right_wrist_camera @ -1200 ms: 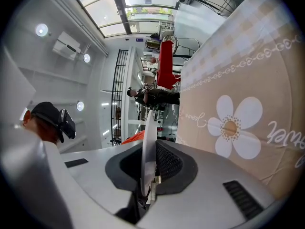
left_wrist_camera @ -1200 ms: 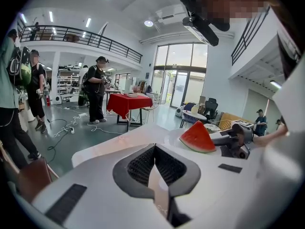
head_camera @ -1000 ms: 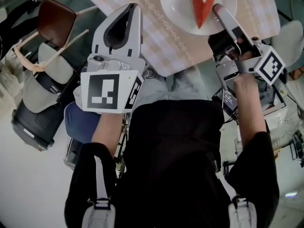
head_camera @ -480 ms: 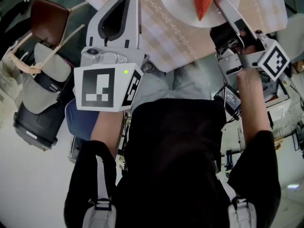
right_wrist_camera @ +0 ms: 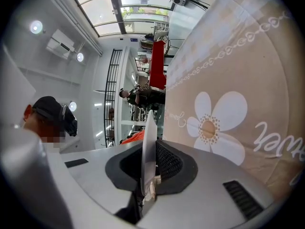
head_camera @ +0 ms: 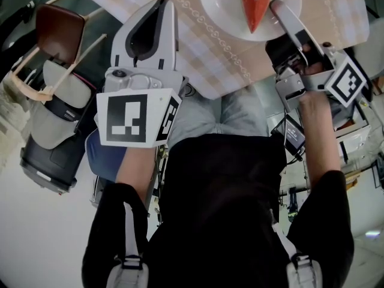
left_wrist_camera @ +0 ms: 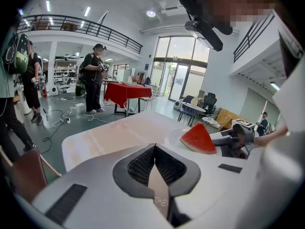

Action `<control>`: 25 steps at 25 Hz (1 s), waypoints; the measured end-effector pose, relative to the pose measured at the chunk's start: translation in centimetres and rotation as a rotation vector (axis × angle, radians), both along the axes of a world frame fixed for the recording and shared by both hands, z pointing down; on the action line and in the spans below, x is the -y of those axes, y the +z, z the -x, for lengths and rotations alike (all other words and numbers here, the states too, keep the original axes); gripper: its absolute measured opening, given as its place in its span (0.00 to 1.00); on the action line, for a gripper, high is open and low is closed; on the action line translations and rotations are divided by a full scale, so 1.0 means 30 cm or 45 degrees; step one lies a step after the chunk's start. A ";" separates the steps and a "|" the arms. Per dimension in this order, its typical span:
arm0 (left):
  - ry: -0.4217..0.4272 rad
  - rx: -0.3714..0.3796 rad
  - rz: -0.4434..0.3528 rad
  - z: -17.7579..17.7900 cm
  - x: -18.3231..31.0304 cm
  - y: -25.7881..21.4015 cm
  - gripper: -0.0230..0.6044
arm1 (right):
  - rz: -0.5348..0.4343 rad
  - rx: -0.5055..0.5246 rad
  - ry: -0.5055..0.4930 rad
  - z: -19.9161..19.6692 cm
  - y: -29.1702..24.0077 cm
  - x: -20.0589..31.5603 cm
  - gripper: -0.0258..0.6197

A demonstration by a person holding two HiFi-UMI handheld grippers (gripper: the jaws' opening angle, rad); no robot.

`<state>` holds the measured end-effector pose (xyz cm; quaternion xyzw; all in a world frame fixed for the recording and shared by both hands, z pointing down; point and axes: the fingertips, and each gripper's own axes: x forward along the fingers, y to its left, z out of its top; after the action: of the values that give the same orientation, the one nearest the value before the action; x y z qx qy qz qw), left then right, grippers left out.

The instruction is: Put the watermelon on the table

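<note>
Step in hand: placement. The right gripper (head_camera: 277,6) pinches the rim of the white plate (head_camera: 219,8) at its 3 o'clock side; the right gripper view shows the rim (right_wrist_camera: 148,142) clamped between the pads. The watermelon (head_camera: 256,3) wedge lies on the plate, at 12 o'clock in the head view, above the table (head_camera: 198,53). The right gripper view shows a gap between rim and cloth, so the plate appears not yet set down.

The left gripper (head_camera: 161,6) is pressed together on nothing and hangs over the table at 11 o'clock.

Next move, as judged: lower the plate level, then part the jaws.

The near table edge runs below both grippers. Bare cloth lies between them. A chair (head_camera: 57,26) stands at 10 o'clock, well apart.
</note>
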<state>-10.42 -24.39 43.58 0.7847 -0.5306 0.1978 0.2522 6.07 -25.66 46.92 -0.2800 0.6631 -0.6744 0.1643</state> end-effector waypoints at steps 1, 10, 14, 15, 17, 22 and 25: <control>0.001 0.000 0.006 0.000 0.001 0.009 0.05 | 0.005 0.002 0.002 -0.001 0.008 0.001 0.09; 0.022 -0.010 0.058 -0.030 0.009 0.087 0.05 | 0.024 -0.008 0.012 -0.011 0.089 0.021 0.09; 0.033 -0.017 0.074 -0.046 0.014 0.124 0.05 | 0.029 -0.014 0.026 -0.025 0.129 0.037 0.09; 0.033 -0.018 0.077 -0.046 0.015 0.132 0.05 | 0.030 -0.013 0.032 -0.028 0.137 0.040 0.09; 0.030 -0.018 0.084 -0.049 0.014 0.140 0.05 | 0.031 -0.015 0.042 -0.038 0.148 0.045 0.09; 0.039 -0.017 0.112 -0.065 0.004 0.176 0.05 | 0.049 -0.035 0.077 -0.072 0.188 0.057 0.09; 0.040 -0.018 0.133 -0.064 -0.005 0.216 0.05 | 0.070 -0.043 0.095 -0.081 0.237 0.056 0.09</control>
<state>-8.51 -24.24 50.05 0.7800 -0.5054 0.2234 0.2935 8.50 -27.35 54.03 -0.3203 0.6362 -0.6809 0.1703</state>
